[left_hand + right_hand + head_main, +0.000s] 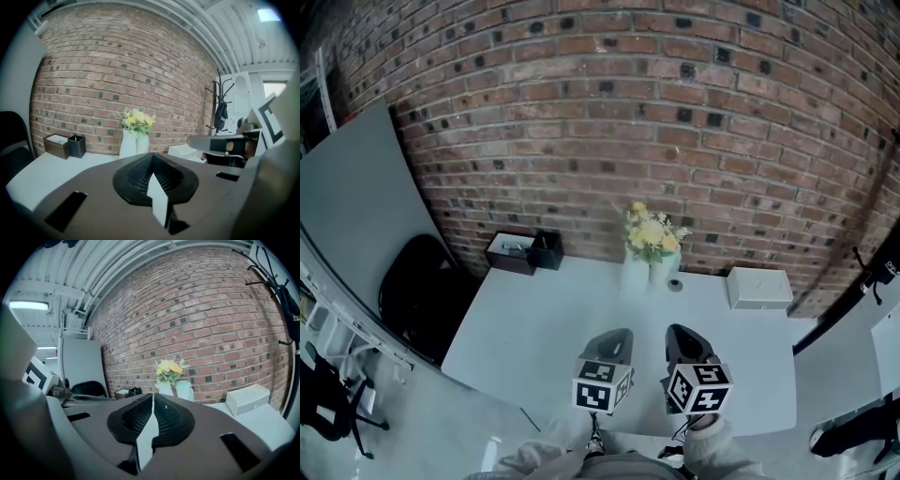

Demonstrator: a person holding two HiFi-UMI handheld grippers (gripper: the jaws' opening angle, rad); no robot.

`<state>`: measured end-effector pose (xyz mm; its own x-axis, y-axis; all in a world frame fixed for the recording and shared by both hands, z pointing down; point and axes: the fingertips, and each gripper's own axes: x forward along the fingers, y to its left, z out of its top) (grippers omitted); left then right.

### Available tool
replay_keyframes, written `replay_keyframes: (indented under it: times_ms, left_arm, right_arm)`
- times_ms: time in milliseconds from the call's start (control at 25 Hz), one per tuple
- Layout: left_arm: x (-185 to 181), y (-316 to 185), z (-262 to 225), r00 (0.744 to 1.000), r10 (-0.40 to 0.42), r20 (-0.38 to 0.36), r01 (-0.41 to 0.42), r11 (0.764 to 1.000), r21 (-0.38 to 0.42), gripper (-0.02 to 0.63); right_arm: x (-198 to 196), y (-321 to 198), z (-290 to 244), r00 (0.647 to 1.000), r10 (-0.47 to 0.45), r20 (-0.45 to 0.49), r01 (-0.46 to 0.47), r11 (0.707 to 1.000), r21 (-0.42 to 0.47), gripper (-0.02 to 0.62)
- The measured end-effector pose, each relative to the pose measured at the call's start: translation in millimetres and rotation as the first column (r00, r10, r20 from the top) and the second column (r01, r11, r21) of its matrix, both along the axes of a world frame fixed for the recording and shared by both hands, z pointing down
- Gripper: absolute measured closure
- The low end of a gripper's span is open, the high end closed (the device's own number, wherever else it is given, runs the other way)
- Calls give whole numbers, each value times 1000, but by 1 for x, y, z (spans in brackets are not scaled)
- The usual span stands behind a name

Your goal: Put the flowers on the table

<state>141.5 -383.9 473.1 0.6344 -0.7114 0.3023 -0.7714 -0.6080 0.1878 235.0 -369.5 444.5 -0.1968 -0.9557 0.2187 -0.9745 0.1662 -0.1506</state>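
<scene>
Yellow flowers [649, 234] stand in a tall white vase [635, 272] at the table's far edge against the brick wall, beside a shorter pale vase [667, 270]. My left gripper [617, 337] and right gripper [682, 336] hover side by side over the near part of the white table [534, 337], well short of the flowers. Both are shut with nothing between the jaws. The left gripper view has the flowers [137, 120] straight beyond its shut gripper [152, 158]. In the right gripper view the flowers [168, 369] sit just right of its shut gripper [153, 398].
A dark tissue box [511, 251] and a black pen holder [547, 249] sit at the table's back left. A white box [758, 287] lies at the back right, with a small round object [675, 284] next to the vases. A black chair [417, 281] stands left of the table.
</scene>
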Motion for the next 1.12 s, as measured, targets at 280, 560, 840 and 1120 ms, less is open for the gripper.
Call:
replay_keyframes:
  times_ms: [280, 560, 840, 1120]
  left_arm:
    - [8, -3, -3, 1000, 4, -3, -4, 1000, 9, 600]
    - [13, -8, -5, 1000, 19, -2, -19, 1000, 13, 600]
    - [7, -13, -2, 1000, 16, -2, -16, 1000, 9, 600]
    - [1, -22, -4, 1000, 6, -6, -6, 1000, 17, 600]
  right_arm:
    - [7, -1, -5, 999, 7, -33, -6, 1000, 18, 571]
    - [11, -6, -4, 1000, 17, -21, -16, 1000, 14, 571]
    - [8, -12, 0, 1000, 17, -22, -17, 1000, 5, 571]
    - [4, -21, -2, 1000, 6, -26, -6, 1000, 8, 571]
